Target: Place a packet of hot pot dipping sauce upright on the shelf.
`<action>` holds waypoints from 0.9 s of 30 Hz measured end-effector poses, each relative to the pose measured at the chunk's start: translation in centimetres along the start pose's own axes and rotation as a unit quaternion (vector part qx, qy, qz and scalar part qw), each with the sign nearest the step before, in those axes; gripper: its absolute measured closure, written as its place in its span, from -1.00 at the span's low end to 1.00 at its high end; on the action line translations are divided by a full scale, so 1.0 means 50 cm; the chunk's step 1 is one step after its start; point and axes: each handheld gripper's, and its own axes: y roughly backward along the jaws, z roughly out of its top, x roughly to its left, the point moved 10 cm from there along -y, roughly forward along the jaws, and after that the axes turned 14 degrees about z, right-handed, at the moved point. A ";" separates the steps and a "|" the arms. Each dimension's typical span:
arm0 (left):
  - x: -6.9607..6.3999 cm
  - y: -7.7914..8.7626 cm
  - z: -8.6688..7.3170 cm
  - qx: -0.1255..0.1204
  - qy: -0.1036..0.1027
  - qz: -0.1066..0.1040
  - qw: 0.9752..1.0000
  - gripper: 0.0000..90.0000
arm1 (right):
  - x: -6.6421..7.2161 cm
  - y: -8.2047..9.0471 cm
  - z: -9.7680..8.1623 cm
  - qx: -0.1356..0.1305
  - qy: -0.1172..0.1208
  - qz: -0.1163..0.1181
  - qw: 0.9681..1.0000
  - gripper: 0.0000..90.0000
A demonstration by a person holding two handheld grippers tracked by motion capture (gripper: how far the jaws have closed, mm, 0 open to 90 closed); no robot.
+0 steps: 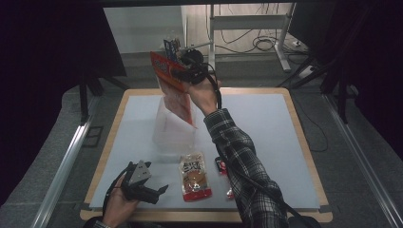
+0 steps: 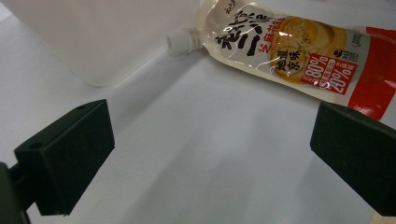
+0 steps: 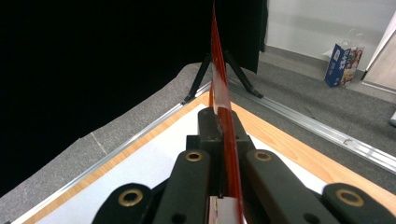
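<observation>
The right tool (image 1: 183,71) is clamped on a flat red packet (image 1: 173,88), pinching it at its upper part so the packet hangs tilted above a clear plastic container (image 1: 173,128) that stands left of the middle of the desk (image 1: 266,118). Held this way, with the lower edge over the container's open top, the packet looks lined up to be dropped or slid in. In the right gripper view the packet (image 3: 223,107) shows edge-on, a thin red sheet squeezed between the closed jaws, a grip that suits so flat a thing. The left tool (image 1: 142,187) rests low near the desk's near-left corner, jaws wide apart and holding nothing, probably waiting its turn. Just ahead of it, near the near edge, lies a spouted sauce pouch (image 2: 289,51), its cap almost at the container's wall, with a small red sachet (image 1: 221,165) beside it, both apparently next for packing.
</observation>
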 end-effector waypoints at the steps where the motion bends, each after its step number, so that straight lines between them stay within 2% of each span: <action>1: 0.000 0.000 0.000 0.000 0.000 0.000 1.000 -1.00 | -0.001 -0.006 -0.004 0.000 -0.001 0.001 1.000 0.97; 3: 0.000 0.000 0.000 0.000 0.000 0.000 1.000 -1.00 | -0.005 -0.022 -0.016 0.002 -0.008 0.003 1.000 0.97; 7: 0.001 0.000 -0.001 0.002 -0.004 0.001 1.000 -1.00 | -0.010 -0.032 -0.029 0.008 -0.008 0.001 1.000 0.97; 17: -0.001 -0.001 -0.003 0.006 -0.009 0.003 1.000 -1.00 | -0.035 -0.044 -0.083 0.034 0.005 -0.014 0.999 0.97; 18: -0.001 -0.001 -0.003 0.006 -0.009 0.003 1.000 -1.00 | -0.038 -0.045 -0.089 0.035 0.004 -0.010 0.999 0.97; 20: -0.001 -0.002 -0.004 0.007 -0.010 0.003 1.000 -1.00 | -0.043 -0.038 -0.093 0.027 -0.001 -0.006 1.000 0.97; 23: -0.001 -0.002 -0.004 0.008 -0.011 0.004 1.000 -1.00 | -0.049 -0.031 -0.101 0.039 0.001 -0.010 0.999 0.97; 27: -0.001 -0.003 -0.005 0.009 -0.012 0.005 1.000 -1.00 | -0.064 -0.019 -0.120 0.064 0.018 -0.034 0.997 0.96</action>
